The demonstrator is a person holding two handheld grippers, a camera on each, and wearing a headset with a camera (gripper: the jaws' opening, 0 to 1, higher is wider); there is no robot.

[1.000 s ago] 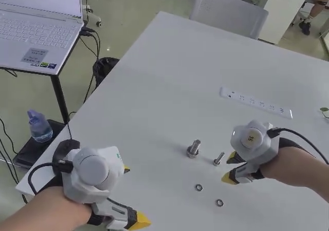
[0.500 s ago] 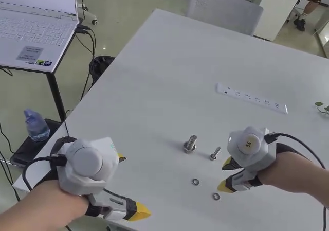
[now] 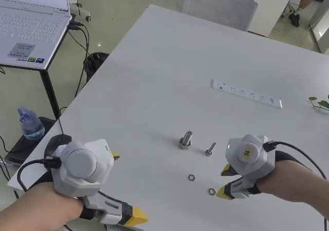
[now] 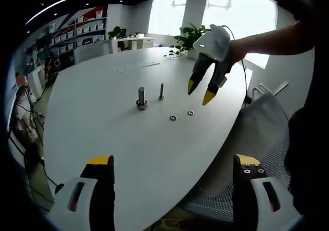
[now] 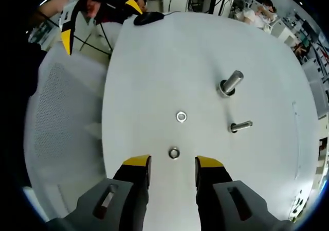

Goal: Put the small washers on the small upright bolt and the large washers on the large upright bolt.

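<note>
Now my right gripper (image 3: 222, 182) has moved up to the near washer (image 3: 212, 192), jaws apart; left gripper (image 3: 126, 187) idle, jaws apart. Pick looks next.

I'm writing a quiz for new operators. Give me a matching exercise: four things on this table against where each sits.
Things
1. thick upright steel bolt
2. thin upright steel bolt
3. long white power strip
4. steel washer ring

Places
A. flat, just ahead of the open tongs of the right gripper
B. beyond both bolts, farthest from the person
C. between the thick bolt and the right gripper
D. head view: left of the thin bolt

Pairs: 1-D, 2-C, 3-B, 4-A
</note>
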